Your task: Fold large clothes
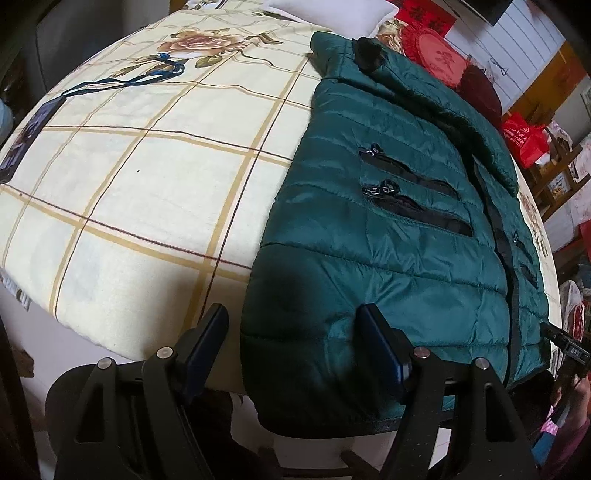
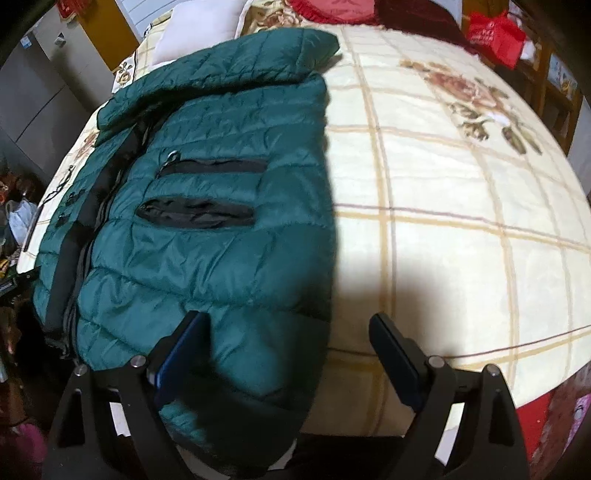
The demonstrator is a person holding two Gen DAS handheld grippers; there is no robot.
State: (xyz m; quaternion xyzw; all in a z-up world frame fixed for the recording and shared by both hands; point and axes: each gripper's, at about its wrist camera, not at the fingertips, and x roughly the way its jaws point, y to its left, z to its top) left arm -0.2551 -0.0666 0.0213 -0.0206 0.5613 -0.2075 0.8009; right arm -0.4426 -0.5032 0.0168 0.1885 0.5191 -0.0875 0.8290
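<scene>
You hold both tools low at the near edge of the cream checked floral bedsheet [image 1: 147, 192], aimed along the bed. The dark green quilted puffer jacket [image 1: 388, 258] lies flat there, its hem hanging over the edge. Your left gripper [image 1: 295, 339] straddles the jacket's left hem corner, jaws wide apart, gripping nothing. Your right gripper [image 2: 291, 350] straddles the opposite corner, equally spread, 1 finger [image 2: 184, 354] over the fabric.

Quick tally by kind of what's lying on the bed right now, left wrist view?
Green puffer jacket: 1
White pillow: 1
Red cushion: 1
Phone on a blue lanyard: 1
Total: 4, all on the checked bedspread.
</scene>
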